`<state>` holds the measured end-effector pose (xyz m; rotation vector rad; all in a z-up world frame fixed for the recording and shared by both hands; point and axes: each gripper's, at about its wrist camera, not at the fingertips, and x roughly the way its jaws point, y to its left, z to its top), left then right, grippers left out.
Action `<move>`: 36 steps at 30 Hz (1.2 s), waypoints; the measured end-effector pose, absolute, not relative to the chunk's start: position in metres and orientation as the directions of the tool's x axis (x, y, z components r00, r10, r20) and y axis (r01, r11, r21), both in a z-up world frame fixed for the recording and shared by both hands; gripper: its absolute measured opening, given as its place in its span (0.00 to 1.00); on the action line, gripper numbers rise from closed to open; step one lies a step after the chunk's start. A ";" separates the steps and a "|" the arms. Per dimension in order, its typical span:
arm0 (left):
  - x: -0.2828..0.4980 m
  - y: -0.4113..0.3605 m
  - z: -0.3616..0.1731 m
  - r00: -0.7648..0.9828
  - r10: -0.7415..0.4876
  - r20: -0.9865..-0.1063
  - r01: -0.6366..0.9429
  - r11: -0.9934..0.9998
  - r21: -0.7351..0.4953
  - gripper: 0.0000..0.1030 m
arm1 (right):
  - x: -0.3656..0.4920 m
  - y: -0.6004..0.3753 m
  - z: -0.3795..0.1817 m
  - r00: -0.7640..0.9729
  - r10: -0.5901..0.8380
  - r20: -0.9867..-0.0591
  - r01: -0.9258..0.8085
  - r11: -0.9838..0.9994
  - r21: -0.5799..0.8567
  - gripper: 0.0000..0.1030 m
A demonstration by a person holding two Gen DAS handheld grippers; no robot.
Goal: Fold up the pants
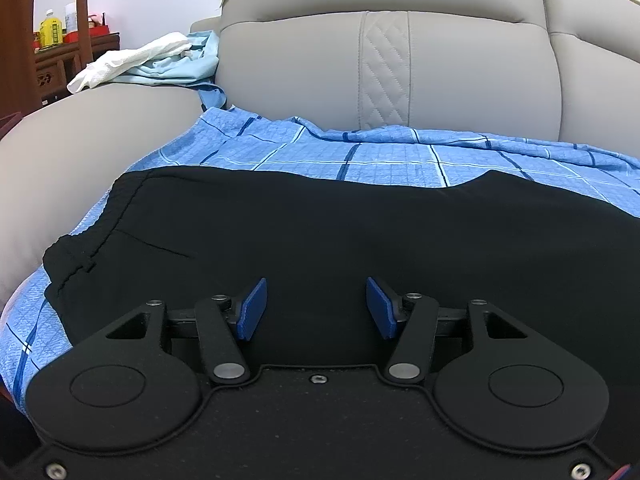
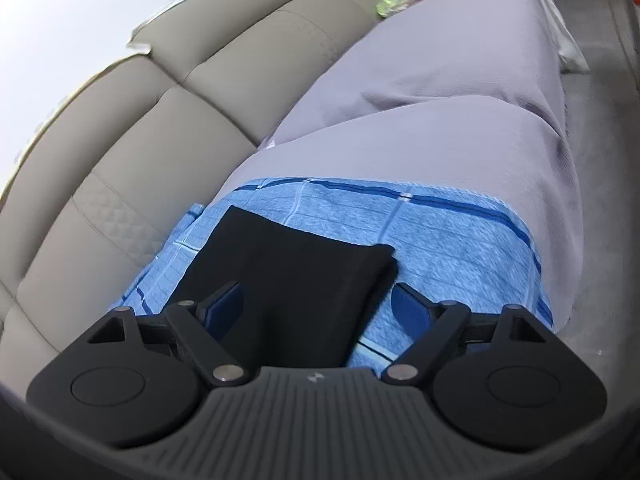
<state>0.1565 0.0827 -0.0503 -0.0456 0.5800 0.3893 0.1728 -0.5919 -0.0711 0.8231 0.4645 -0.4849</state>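
Pants (image 1: 340, 232) lie lengthwise along sofa (image 1: 460, 72), waistband toward left.

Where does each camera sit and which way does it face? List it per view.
Left wrist: on the left gripper, low over the black pants, facing the sofa backrest; its own open gripper shows.
Right wrist: on the right gripper, looking along the sofa seat; its open gripper shows.
Shared: pants, blue plaid cloth, sofa.

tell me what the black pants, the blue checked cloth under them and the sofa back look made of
Black pants: smooth matte fabric, probably a light synthetic or cotton knit; no sheen.
Blue checked cloth: textured woven fabric, its surface finely puckered.
Sofa back: grey leather or faux leather, smooth with a soft sheen and a diamond-stitched strip.
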 end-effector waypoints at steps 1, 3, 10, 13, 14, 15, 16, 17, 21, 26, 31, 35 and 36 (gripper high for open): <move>0.157 0.083 -0.050 0.766 0.345 -0.543 -0.371 0.926 0.066 0.52 | 0.178 -0.590 -0.072 0.797 -0.219 -0.563 0.568 0.591 0.574 0.86; 0.156 0.083 -0.050 0.767 0.343 -0.543 -0.370 0.927 0.064 0.52 | 0.187 -0.593 -0.072 0.796 -0.222 -0.563 0.566 0.601 0.564 0.86; 0.149 0.093 -0.047 0.744 0.373 -0.554 -0.414 0.909 0.057 0.52 | 0.193 -0.590 -0.071 0.820 -0.141 -0.555 0.504 0.637 0.583 0.62; 0.144 0.102 -0.047 0.735 0.393 -0.553 -0.432 0.900 0.065 0.53 | 0.198 -0.578 -0.070 0.808 -0.143 -0.572 0.488 0.706 0.513 0.63; 0.143 0.104 -0.047 0.732 0.400 -0.552 -0.436 0.897 0.072 0.53 | 0.202 -0.578 -0.070 0.806 -0.149 -0.573 0.487 0.718 0.497 0.65; 0.143 0.106 -0.047 0.729 0.404 -0.552 -0.437 0.896 0.077 0.53 | 0.206 -0.579 -0.071 0.806 -0.155 -0.571 0.489 0.717 0.496 0.65; 0.142 0.107 -0.046 0.726 0.409 -0.553 -0.442 0.894 0.081 0.53 | 0.209 -0.580 -0.071 0.809 -0.158 -0.566 0.492 0.709 0.505 0.65; 0.143 0.109 -0.046 0.721 0.415 -0.555 -0.448 0.890 0.083 0.53 | 0.212 -0.581 -0.071 0.812 -0.159 -0.562 0.494 0.701 0.515 0.62; 0.141 0.119 -0.045 0.714 0.410 -0.568 -0.468 0.882 0.050 0.53 | 0.226 -0.573 -0.068 0.783 -0.204 -0.587 0.535 0.703 0.469 0.22; 0.133 0.127 -0.046 0.722 0.396 -0.568 -0.459 0.888 0.035 0.54 | 0.246 -0.527 -0.048 0.783 -0.250 -0.569 0.510 0.782 0.358 0.10; 0.130 0.130 -0.047 0.732 0.378 -0.567 -0.449 0.893 0.017 0.54 | 0.276 -0.399 -0.017 0.850 -0.066 -0.522 0.208 0.953 0.219 0.09; 0.126 0.132 -0.048 0.740 0.364 -0.566 -0.442 0.897 -0.001 0.54 | 0.268 -0.255 -0.024 0.818 0.167 -0.551 -0.165 0.985 0.054 0.10; 0.125 0.133 -0.048 0.742 0.359 -0.567 -0.439 0.898 -0.005 0.54 | 0.260 -0.217 -0.031 0.796 0.225 -0.561 -0.259 0.966 0.019 0.10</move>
